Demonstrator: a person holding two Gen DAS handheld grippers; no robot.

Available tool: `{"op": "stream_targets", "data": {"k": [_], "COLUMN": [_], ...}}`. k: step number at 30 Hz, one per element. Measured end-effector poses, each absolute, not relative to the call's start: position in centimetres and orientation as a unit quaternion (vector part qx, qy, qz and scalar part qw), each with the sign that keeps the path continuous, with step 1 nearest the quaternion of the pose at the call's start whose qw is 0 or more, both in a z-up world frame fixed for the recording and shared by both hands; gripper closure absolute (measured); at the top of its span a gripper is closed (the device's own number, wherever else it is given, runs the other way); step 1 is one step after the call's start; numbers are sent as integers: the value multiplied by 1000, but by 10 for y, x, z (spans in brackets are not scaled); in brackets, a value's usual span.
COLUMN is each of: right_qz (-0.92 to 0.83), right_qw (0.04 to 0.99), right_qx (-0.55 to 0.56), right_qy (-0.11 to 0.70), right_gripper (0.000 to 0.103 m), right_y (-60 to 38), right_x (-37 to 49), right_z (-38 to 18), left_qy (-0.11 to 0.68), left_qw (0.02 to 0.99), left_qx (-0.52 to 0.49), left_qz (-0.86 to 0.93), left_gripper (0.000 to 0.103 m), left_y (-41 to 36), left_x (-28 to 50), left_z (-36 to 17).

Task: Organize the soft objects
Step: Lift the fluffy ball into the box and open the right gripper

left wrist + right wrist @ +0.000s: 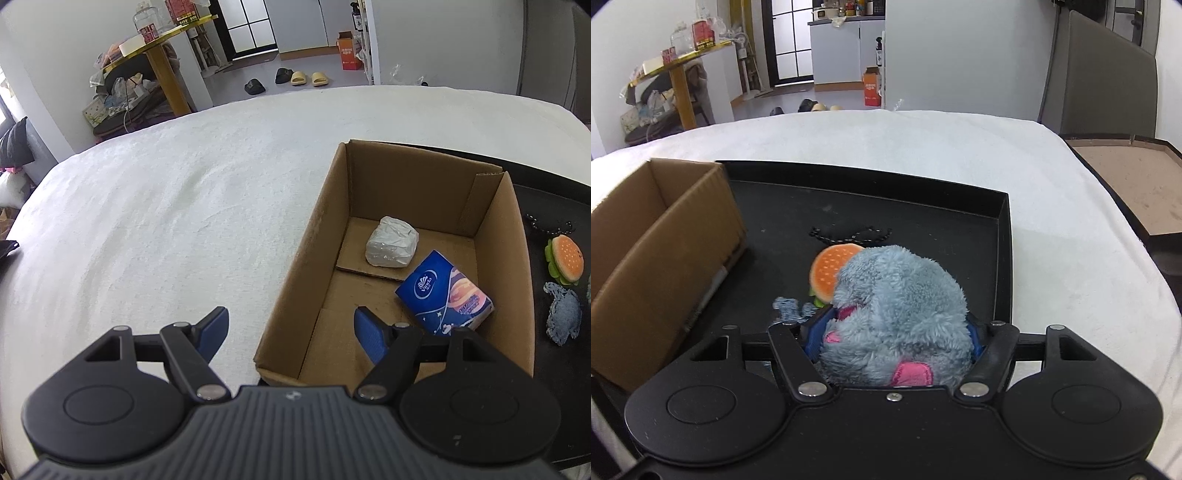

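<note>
- Left wrist view: the left hand-held gripper (pixel 291 328) is spread wide and holds nothing. It hangs over the near left wall of the cardboard box (pixel 295 266), one blue finger outside the box and the other inside.
- The box stands on a white cloth surface (pixel 147 221) that looks like a table or a bed; I cannot tell which.
- Two soft things already lie on the box floor: a white wrapped packet (pixel 392 246) toward the far end and a blue tissue pack (pixel 445 293) nearer, close together but whether they touch is not clear.
- To the right of the box, on the black tray (pixel 554 206), a burger plush (pixel 564 259) and a small blue-grey knitted piece (pixel 565 314) wait outside the box.
- Right wrist view: the right hand-held gripper (pixel 895 338) is closed around a fluffy blue-grey plush toy (pixel 901 310) with pink patches, which fills the space between the fingers. It seems lifted above the tray (pixel 1003 258), just right of the box (pixel 665 251).
- Behind the toy the burger plush (pixel 831 273) with its dark chain (pixel 849 233) and the knitted piece (pixel 790 308) lie on the tray floor.
- In my judgement the task is about half done: two items are in the box, one is in hand, and two remain on the tray.
</note>
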State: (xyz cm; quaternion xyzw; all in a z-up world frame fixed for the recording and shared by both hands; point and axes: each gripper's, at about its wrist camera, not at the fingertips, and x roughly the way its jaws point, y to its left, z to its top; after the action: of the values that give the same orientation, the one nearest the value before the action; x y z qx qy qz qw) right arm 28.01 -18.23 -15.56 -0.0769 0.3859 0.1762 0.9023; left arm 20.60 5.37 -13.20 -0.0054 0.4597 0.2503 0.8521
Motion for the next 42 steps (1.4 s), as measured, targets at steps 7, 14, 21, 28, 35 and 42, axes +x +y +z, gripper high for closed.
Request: {"op": "stream_targets", "data": {"k": [7,14,21,28,35,42], "right_qz": [189,202,207,242,264,270], "right_qw": [903,901,902,896,894,887], "right_qx": [-99,-118,-129,-92,-134,-191], "right_qy": [373,364,357,360,337,321], "right_gripper": [37,37,37,37,37,36], "right_y": [-171,-157,-141,-122,-85,-49], "right_x": [269,265,262,264,259,257], "right_z": [-145,-131,-118,-99,-85,-81], "left_qy": [450,442,437,435,430,411], "left_qw": [861,868,873,875,879,886], "left_qx": [-22,-42,-67,-68,-88,-96], "left_qz": [236,223,208,201,186,193], "left_gripper": [30,30,30,34,66,89], "left_y": [56,64,71,73,81,87], "left_x": [199,192,189,189,185,178], "left_z": [-129,-129,-131,-136,-139,-139]}}
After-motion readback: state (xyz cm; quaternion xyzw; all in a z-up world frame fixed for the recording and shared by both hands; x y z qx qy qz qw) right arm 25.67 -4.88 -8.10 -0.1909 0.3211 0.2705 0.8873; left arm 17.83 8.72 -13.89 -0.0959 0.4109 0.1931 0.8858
